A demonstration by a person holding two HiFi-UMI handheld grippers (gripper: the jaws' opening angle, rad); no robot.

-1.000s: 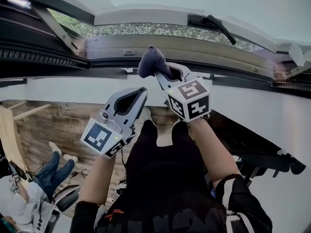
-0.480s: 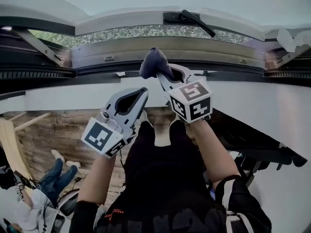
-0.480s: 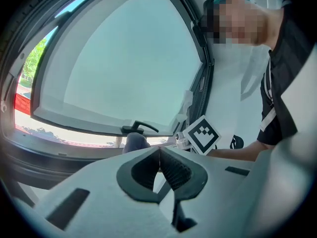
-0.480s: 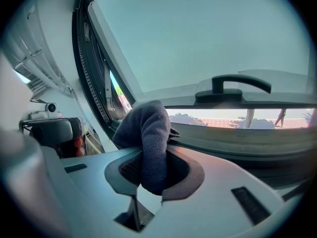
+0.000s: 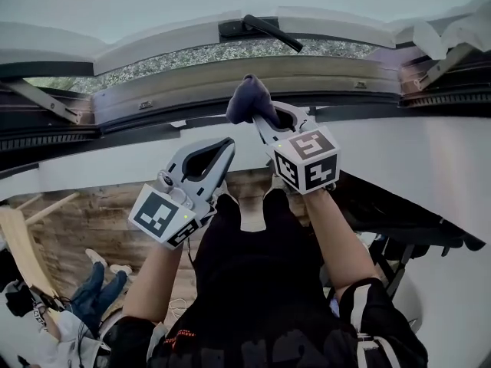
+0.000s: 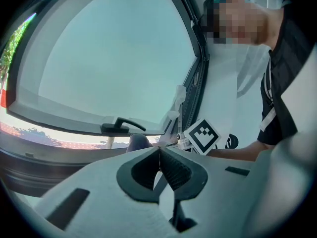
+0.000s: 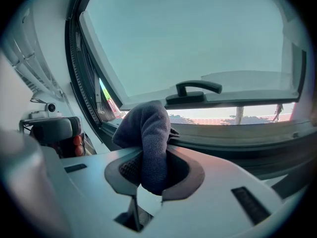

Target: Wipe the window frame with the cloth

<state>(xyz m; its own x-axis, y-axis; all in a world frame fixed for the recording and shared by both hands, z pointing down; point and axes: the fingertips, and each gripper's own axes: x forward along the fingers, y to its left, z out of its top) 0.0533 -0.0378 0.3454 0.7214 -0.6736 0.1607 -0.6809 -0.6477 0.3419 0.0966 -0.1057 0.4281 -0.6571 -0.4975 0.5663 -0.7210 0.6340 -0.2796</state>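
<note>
Being gripped by the fingers of the right gripper (image 7: 148, 175), the dark cloth (image 5: 247, 98) is held at the window frame (image 5: 322, 70); the fingers of the left gripper (image 6: 159, 152) are closed, with nothing between them.

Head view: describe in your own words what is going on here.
A person holds a gripper in each hand. The right gripper is shut on a dark cloth, held up at the lower window frame. The left gripper is shut on nothing and sits lower, away from the frame.
</note>
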